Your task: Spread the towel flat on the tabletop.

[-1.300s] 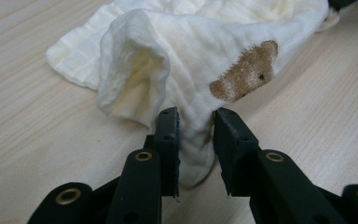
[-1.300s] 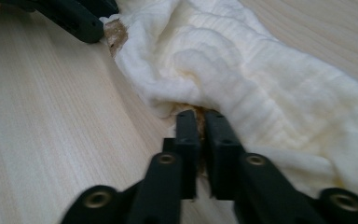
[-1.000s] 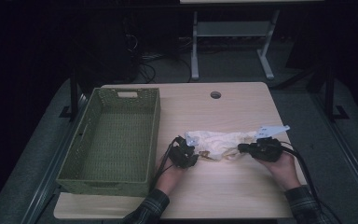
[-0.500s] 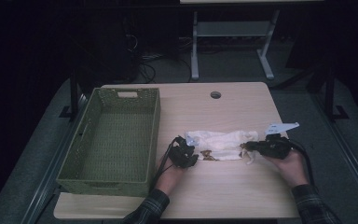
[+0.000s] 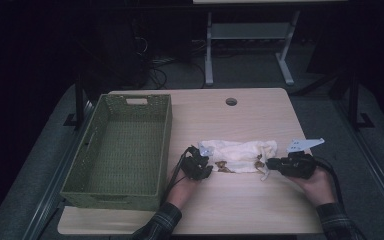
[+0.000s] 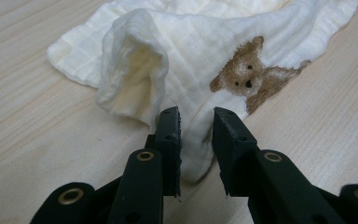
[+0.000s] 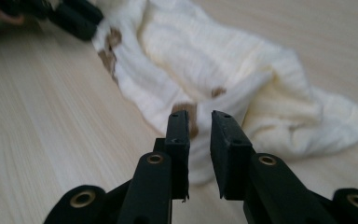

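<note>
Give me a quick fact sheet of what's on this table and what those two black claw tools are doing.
Surface: light wooden table
Cloth: white cloth with brown bear prints, crumpled, lying flat between the tools
Basket: green woven basket, left of the cloth, nothing inside
Left gripper: at the cloth's left end, a fold of cloth between its slightly parted jaws
Right gripper: at the cloth's right end, jaws just been opening, cloth edge in the gap, not pinched

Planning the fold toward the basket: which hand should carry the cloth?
Likely the left: the left gripper holds the cloth end beside the basket; the right gripper has just been opening.
</note>
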The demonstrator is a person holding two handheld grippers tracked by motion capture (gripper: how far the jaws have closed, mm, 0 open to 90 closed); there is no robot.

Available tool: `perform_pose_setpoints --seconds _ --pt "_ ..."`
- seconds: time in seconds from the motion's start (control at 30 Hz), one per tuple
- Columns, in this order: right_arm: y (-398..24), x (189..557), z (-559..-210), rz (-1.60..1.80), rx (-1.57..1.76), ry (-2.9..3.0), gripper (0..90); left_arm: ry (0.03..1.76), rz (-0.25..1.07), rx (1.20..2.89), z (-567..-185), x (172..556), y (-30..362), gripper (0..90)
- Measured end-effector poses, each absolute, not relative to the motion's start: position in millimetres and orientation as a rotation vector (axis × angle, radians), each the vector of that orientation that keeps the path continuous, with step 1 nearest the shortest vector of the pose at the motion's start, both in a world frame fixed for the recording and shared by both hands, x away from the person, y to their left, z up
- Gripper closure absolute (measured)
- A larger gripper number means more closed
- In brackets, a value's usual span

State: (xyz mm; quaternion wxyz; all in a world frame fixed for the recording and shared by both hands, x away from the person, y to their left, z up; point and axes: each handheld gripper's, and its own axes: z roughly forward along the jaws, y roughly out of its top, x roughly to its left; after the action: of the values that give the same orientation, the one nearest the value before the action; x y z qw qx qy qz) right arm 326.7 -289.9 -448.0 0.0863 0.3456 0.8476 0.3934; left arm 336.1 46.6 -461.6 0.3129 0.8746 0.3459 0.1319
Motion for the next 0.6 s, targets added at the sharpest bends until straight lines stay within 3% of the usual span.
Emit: perform_pose_setpoints --seconds 0.3,0.4,0.6 --pt "-276 326 -466 1.013 1.017 2.575 67.7 0.914 0.346 2.305 -462 336 47 71.3" --pt "-275 327 -467 0.980 1.002 2.547 81.7 0.921 0.307 2.296 -461 338 48 68.2" --pt "-279 328 -467 0.996 1.019 2.554 84.4 0.935 0.355 2.252 -448 337 53 68.0"
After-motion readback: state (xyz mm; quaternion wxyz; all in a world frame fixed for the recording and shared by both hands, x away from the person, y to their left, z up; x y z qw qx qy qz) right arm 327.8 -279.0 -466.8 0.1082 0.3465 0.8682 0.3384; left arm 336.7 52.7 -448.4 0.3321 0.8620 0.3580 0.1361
